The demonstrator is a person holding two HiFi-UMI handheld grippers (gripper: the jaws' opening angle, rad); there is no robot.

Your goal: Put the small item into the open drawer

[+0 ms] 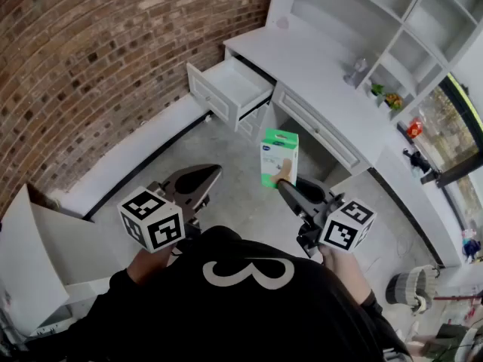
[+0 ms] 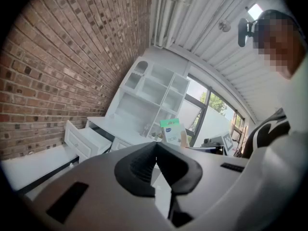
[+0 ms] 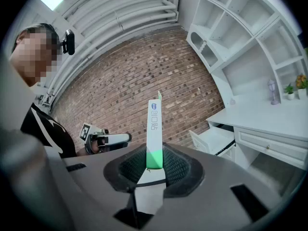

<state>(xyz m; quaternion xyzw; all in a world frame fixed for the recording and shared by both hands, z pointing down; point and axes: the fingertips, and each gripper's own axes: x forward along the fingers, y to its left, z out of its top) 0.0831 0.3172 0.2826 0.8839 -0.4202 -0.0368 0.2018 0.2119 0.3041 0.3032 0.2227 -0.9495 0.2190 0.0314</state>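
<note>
**Box held in the air, short of the open drawer**

The right gripper (image 1: pixel 285 183) is clenched on the lower end of a green-and-white box (image 1: pixel 279 155). It holds the box upright in the air, in front of the desk's (image 1: pixel 317 62) front edge. The box touches neither the desk nor the floor. The open drawer (image 1: pixel 230 89) is pulled out at the desk's left end, next to the brick wall (image 1: pixel 98 66), and the box is well apart from it, to its right and nearer the person.

The left gripper (image 1: pixel 205 174) has its jaws closed together with nothing between them. It sits level beside the right one.

Only the head view looks down into the drawer and shows the box's broad face. The right gripper view shows the box edge-on as a narrow strip rising from between the pads, with a green band next to them. It also shows the left gripper against the bricks and the drawer from the side. The left gripper view looks past its own meeting pads to the box beyond them, with the shelves (image 2: pixel 154 88) behind it and a window to their right.
</note>
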